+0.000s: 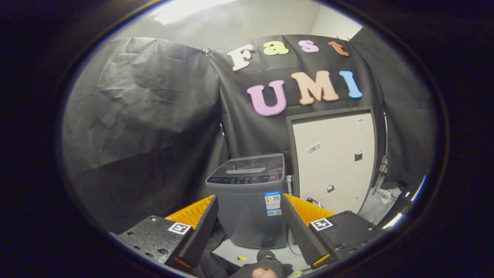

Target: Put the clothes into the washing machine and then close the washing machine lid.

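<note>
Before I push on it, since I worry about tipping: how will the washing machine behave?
The washing machine looks boxy and broad-based on the floor, so it likely resists tipping. Its lid looks flat, rigid and closed. The open tool holds nothing.

- The washing machine (249, 200) stands beyond the tongs (250, 224); the two spread fingers cover its lower corners, so its base shows in the gap alone.
- Its lid is down — the drum cannot be seen.
- The control panel (247, 179) on the washing machine's top front is too small to make out.
- Below the washing machine, between the fingers, a dark cloth (216, 266) and part of a hand (264, 273) are cut off.
- The pale panel (334, 158) right of the washing machine carries small stickers — too small to tell.
</note>
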Demonstrator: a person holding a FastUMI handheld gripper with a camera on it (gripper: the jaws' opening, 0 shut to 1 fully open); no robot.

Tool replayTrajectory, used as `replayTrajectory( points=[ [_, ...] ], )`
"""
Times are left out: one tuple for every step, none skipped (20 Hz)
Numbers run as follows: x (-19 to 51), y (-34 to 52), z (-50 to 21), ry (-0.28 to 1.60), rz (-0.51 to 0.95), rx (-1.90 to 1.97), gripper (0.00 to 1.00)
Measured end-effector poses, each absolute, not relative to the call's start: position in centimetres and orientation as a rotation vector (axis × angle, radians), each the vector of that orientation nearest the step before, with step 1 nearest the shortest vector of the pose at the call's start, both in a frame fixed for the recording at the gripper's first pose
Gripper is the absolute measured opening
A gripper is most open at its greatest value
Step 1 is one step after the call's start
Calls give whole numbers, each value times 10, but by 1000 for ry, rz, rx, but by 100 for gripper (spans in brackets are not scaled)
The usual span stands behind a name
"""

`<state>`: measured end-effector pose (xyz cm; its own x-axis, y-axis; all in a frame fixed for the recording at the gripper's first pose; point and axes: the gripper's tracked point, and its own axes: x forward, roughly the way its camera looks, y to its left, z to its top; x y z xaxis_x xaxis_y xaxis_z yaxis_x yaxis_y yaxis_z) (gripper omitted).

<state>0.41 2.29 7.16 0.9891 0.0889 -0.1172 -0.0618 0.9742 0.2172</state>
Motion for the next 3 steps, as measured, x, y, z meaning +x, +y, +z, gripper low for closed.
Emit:
replayTrajectory(
  points=[
    [4, 22, 72, 123, 77, 214, 97],
    [4, 23, 72, 123, 78, 213, 97],
    [5, 22, 71, 126, 80, 211, 97]
  ],
)
